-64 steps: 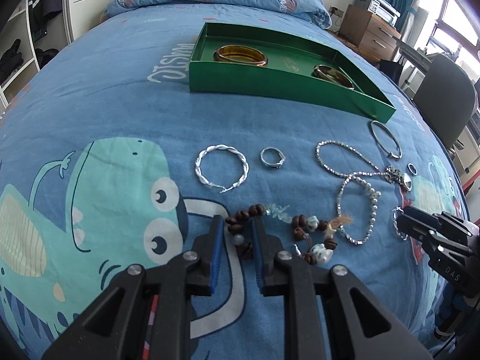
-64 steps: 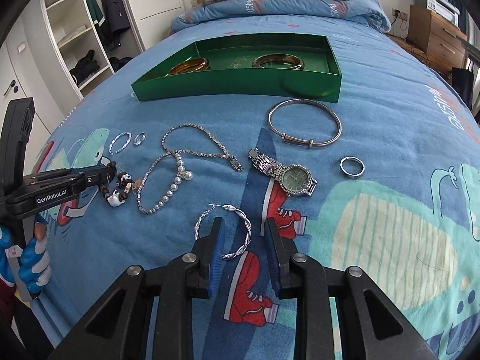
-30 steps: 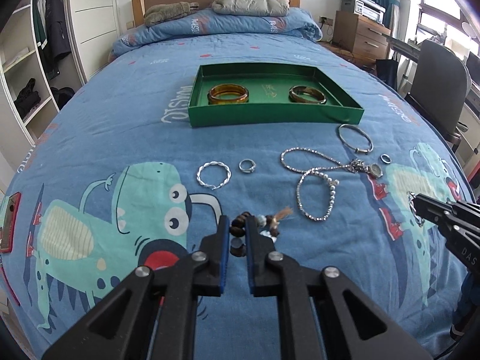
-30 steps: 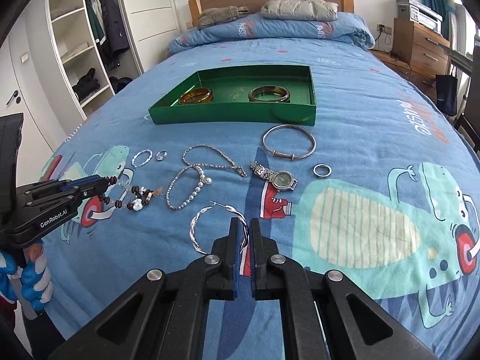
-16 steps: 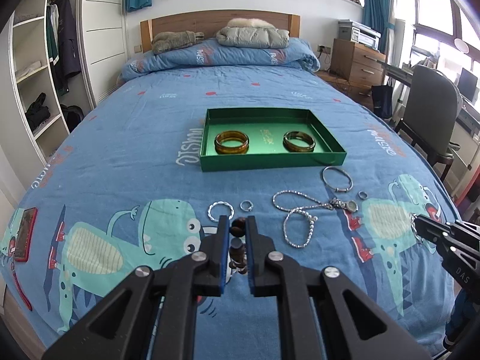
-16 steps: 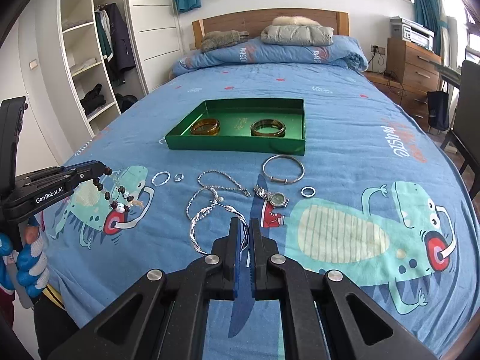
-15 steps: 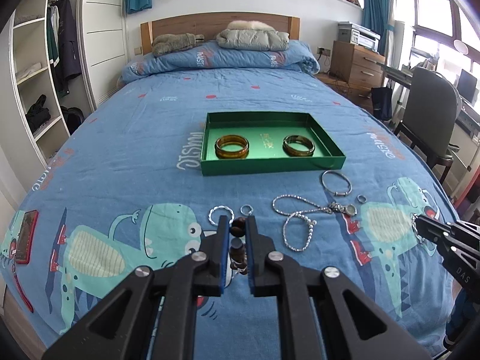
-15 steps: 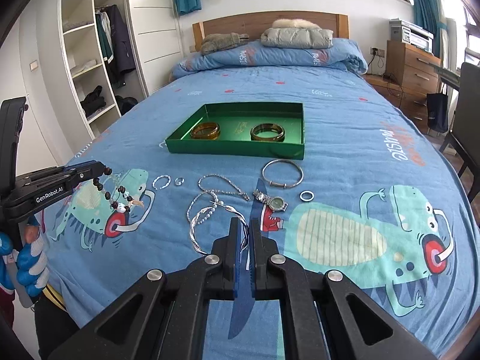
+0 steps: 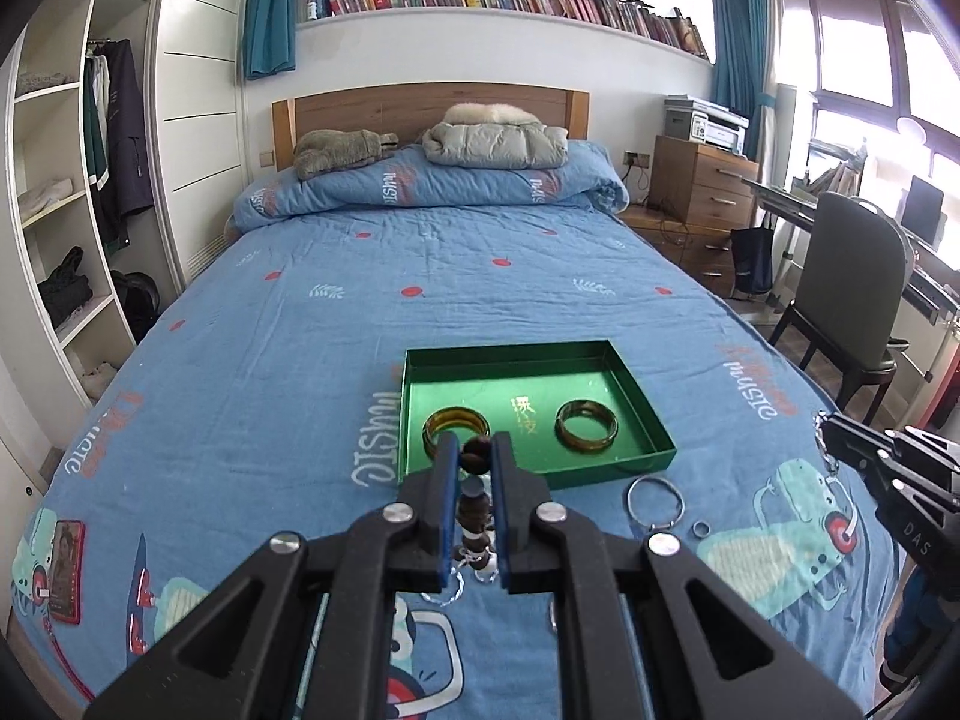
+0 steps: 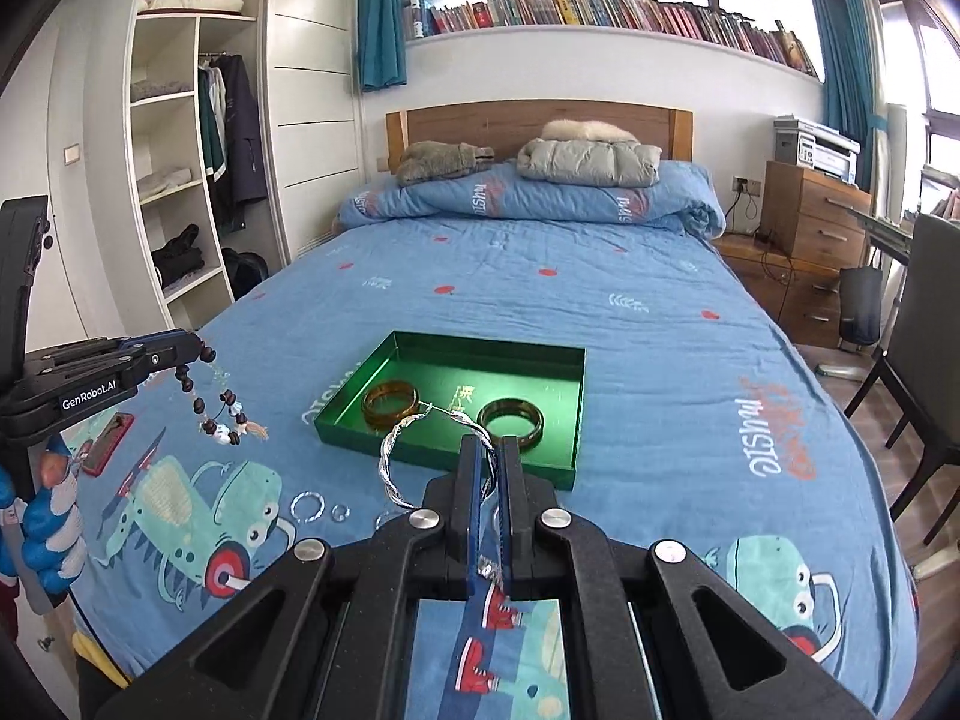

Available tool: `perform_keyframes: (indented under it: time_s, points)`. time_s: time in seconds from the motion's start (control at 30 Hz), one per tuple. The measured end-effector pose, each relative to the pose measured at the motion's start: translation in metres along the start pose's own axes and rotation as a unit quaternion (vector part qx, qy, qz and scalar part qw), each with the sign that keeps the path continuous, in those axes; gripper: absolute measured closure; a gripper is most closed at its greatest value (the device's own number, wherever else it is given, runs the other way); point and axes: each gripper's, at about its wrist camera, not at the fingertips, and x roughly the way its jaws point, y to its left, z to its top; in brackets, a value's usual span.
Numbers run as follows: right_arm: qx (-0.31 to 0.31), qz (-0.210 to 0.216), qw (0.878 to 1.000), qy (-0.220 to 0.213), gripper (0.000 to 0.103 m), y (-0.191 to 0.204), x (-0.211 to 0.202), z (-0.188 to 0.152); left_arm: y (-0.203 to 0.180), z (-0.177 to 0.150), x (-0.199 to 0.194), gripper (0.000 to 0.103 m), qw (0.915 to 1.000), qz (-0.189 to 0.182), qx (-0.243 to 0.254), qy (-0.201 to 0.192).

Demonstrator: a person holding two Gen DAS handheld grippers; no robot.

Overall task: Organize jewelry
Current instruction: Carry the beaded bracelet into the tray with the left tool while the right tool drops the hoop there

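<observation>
Left claw (image 9: 473,459) pinches the limp, swinging bead bracelet (image 10: 219,405); right claw (image 10: 489,462) clamps the stiff, light twisted silver hoop (image 10: 408,450) by its rim, both above the bed (image 10: 540,300).

Glossy green tray (image 10: 573,420), perhaps metal

We see the left gripper (image 9: 472,450) hiding most of the beaded bracelet (image 9: 474,495) and part of one amber bangle (image 9: 454,425). The twisted silver hoop (image 10: 420,450) disappears behind the right gripper (image 10: 487,450).

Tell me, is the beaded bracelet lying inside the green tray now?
No, the beaded bracelet hangs from the left gripper, apart from the green tray.
</observation>
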Motion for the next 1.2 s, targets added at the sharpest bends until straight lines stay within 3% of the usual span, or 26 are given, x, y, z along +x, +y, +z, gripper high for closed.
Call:
perform_keyframes:
  time_s: [0.2,0.37,0.6,0.77,1.03,1.2]
  points:
    - [0.001,-0.002,1.000,-0.005,0.098,-0.011,0.047,0.048,-0.001,0.048,0.057,0.094,1.0000,0.008,0.002,0.005]
    - [-0.006,0.000,1.000,0.013,0.098,-0.019,0.112,0.070,-0.002,0.070,0.135,0.094,0.9993,0.018,0.006,0.032]
    - [-0.020,0.014,0.995,0.093,0.098,-0.025,0.226,0.040,-0.001,0.067,0.244,0.094,0.9964,0.033,0.009,0.077]
    - [-0.031,0.018,0.989,0.141,0.098,-0.028,0.280,0.016,0.005,0.052,0.301,0.094,0.9927,0.048,0.001,0.111]
    - [-0.053,0.018,0.981,0.188,0.098,-0.031,0.312,-0.007,0.022,0.027,0.356,0.094,0.9829,0.071,-0.012,0.169]
    - [-0.058,0.018,0.979,0.192,0.098,-0.032,0.313,-0.008,0.028,0.014,0.370,0.093,0.9773,0.066,-0.027,0.200]
